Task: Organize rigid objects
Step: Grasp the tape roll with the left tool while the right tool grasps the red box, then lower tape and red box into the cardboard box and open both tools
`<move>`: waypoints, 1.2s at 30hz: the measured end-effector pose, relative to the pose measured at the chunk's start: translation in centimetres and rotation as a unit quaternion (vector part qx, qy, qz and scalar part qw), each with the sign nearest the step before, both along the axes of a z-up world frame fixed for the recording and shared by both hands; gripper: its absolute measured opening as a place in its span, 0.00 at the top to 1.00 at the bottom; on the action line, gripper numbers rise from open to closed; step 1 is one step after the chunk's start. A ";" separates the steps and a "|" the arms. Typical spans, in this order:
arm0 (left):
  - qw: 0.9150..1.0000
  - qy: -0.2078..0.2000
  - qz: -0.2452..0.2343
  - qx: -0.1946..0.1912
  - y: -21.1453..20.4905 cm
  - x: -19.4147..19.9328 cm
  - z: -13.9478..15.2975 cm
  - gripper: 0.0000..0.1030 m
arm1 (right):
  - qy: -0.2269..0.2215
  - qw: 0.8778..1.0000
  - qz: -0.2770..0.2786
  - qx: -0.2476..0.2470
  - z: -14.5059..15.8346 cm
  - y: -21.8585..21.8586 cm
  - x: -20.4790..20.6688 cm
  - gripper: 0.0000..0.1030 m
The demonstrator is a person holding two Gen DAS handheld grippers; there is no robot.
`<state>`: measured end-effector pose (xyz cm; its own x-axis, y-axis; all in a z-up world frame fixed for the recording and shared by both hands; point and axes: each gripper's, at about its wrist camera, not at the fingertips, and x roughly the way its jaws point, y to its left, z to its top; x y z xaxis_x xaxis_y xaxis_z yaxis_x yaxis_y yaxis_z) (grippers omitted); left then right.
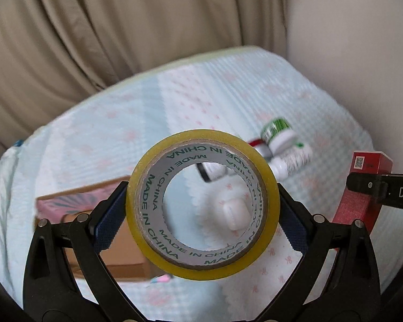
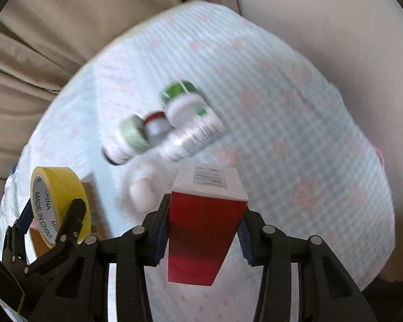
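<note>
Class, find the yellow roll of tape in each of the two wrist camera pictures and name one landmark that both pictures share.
Left wrist view: the yellow tape roll fills the lower centre, clamped in the left gripper.
Right wrist view: the same roll sits at the lower left, seen edge-on in that gripper.
Shared landmark: the cluster of white bottles lying on the blue patterned cloth.

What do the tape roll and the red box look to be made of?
Tape roll: glossy yellowish plastic film wound on a grey printed core, likely cardboard. Red box: smooth coated cardboard by its look, with sharp folded edges and a printed barcode.
</note>
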<state>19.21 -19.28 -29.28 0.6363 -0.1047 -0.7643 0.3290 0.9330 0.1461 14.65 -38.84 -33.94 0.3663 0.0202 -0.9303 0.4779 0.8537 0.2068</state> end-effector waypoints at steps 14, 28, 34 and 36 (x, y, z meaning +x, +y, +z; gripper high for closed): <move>0.993 -0.035 0.105 -0.030 15.0 -0.6 12.1 0.04 | -0.093 0.989 0.112 -0.023 17.4 13.7 0.9 0.61; 0.995 0.006 0.098 -0.018 31.6 4.1 7.8 0.04 | -0.083 0.989 0.124 0.024 16.5 30.8 5.9 0.61; 0.996 0.042 0.076 -0.009 35.0 7.0 2.2 0.04 | -0.042 0.992 0.105 0.058 11.9 35.3 8.4 0.61; 0.996 0.053 0.072 -0.005 35.5 7.7 0.5 0.04 | -0.022 0.992 0.097 0.074 9.7 36.6 9.3 0.61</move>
